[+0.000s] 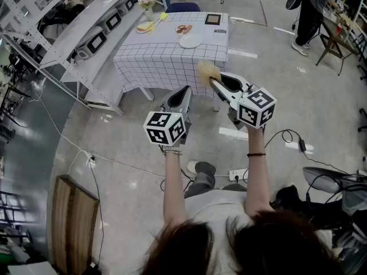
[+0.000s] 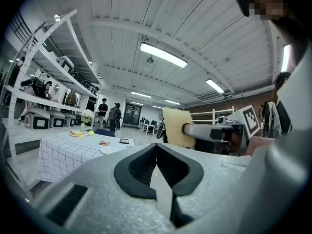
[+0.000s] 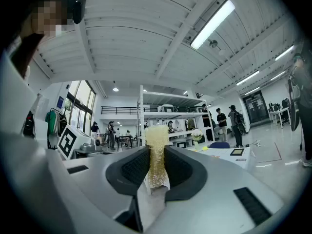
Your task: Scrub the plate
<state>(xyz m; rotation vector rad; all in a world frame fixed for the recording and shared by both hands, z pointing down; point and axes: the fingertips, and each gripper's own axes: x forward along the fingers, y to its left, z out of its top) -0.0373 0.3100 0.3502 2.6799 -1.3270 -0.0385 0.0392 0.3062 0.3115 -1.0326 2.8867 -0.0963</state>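
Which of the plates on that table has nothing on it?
The white plate nearest the front edge of the checked table is bare; the plate behind it and the one at the far left both carry something.

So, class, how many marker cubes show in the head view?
2. One cube on the left gripper, the other on the right gripper, which holds a sponge. None seems hidden.

I can read no words, numbers or brand names anywhere. The only print is the black-and-white square markers on the cubes of the left gripper [image 1: 183, 93] and right gripper [image 1: 217, 82]. The framed card [image 1: 213, 19] far ahead of them is too small to read.
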